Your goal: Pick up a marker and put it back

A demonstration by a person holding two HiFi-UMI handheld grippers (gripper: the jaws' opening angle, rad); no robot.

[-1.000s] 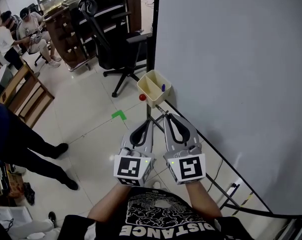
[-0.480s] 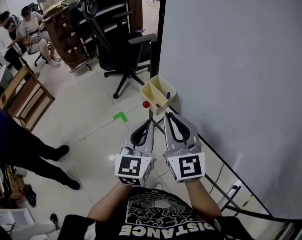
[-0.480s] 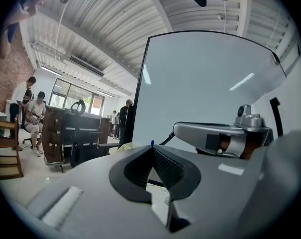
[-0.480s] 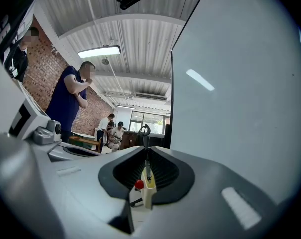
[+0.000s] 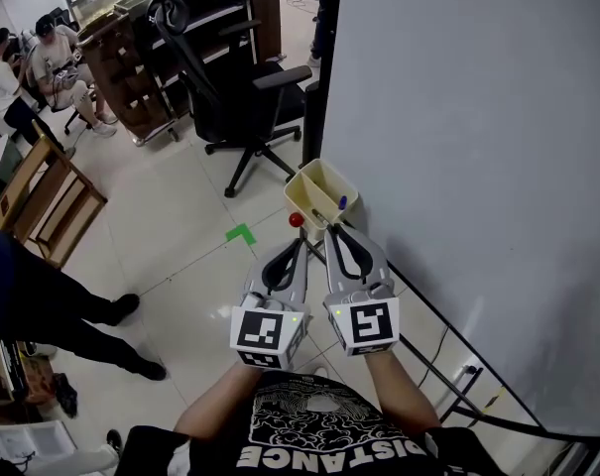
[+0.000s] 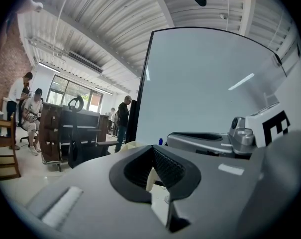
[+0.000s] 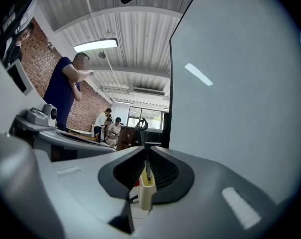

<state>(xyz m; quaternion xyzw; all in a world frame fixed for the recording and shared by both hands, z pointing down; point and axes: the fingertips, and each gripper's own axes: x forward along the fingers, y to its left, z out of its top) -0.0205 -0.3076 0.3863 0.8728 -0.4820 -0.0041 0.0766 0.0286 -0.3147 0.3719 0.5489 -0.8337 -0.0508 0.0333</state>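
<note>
Though clear overhead, blue marker [image 5: 341, 202] in tray [image 5: 305, 192] barely visible from left gripper [image 6: 152, 147].

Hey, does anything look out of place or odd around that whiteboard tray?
Nothing looks spilled or damaged. The beige tray hangs by the whiteboard with a blue marker inside. One small oddity: a red-tipped thing sits at the tray's outer corner, not inside; what it is can't be told.

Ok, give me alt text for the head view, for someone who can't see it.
The left gripper and right gripper, both shut and empty, point side by side at a cream tray beside a whiteboard. A blue marker tip shows in the tray; a black office chair stands behind.
</note>
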